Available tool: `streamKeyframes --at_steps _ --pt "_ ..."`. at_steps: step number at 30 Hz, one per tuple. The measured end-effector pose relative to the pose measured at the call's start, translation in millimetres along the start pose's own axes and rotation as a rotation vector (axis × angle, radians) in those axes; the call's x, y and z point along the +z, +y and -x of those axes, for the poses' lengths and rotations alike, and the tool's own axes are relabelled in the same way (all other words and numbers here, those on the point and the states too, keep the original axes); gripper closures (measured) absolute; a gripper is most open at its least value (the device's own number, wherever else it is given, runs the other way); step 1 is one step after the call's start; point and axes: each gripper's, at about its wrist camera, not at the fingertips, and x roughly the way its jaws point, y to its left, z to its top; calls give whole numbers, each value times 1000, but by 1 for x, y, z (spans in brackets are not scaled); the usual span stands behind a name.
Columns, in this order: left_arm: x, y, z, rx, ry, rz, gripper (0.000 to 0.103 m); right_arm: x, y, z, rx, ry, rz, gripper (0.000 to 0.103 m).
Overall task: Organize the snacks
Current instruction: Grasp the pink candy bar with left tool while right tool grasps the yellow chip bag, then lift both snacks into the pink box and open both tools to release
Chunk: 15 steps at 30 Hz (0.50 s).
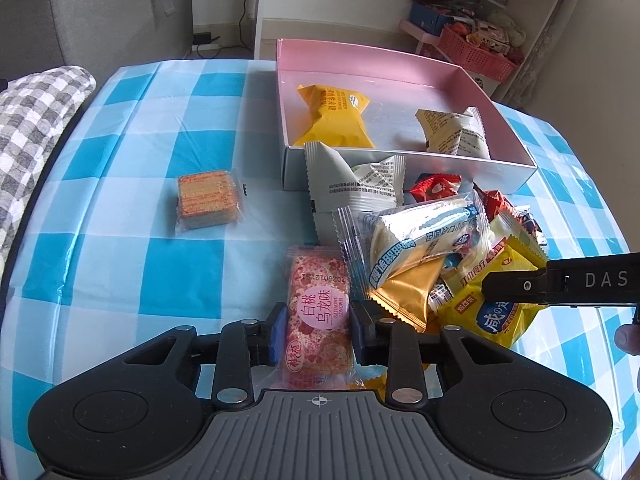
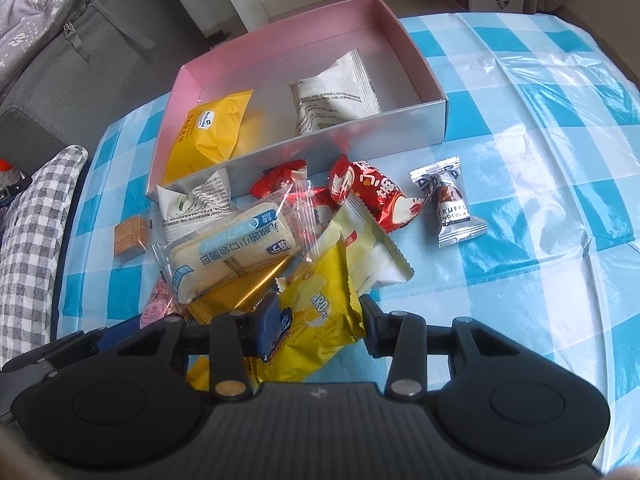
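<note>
The left gripper (image 1: 318, 330) grips a pink wrapped snack bar (image 1: 320, 312) by its long sides, its blue pads pressed against the wrapper, down near the front edge of the table, which is covered by a blue-and-white checked tablecloth (image 1: 140, 128). The right gripper (image 2: 320, 322) is closed on a yellow chip packet (image 2: 320, 320); the packet is crumpled between its fingers at the front of the snack pile. Beyond them the rest of the pile lies in the middle of the table: a clear-wrapped cream bun (image 2: 232, 244) resting on a gold packet (image 2: 240, 288), a white packet (image 2: 192, 204) leaning against the box's near wall, and red candy wrappers (image 2: 372, 196) beside it. A silver truffle chocolate (image 2: 448, 208) sits apart, toward the table's right side. A clear-wrapped orange wafer block (image 1: 210, 200) lies alone toward the left side. The pink-lined box (image 1: 380, 60) stands toward the far edge of the table and holds a yellow packet (image 1: 332, 116) at its left end and a white packet with printed text (image 1: 452, 132) to the right of it, well apart.
</note>
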Motion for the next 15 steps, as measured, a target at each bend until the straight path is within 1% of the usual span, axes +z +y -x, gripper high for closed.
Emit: streamKeyframes --at_steps 7,9,15 --pt "-1 0 5 14 -4 -4 74 3 1 9 22 -13 10 80" --pt "0 1 7 17 -7 -6 74 5 0 11 30 -14 13 82" --pt "0 4 13 17 -18 4 74 9 -9 18 55 -15 -7 82"
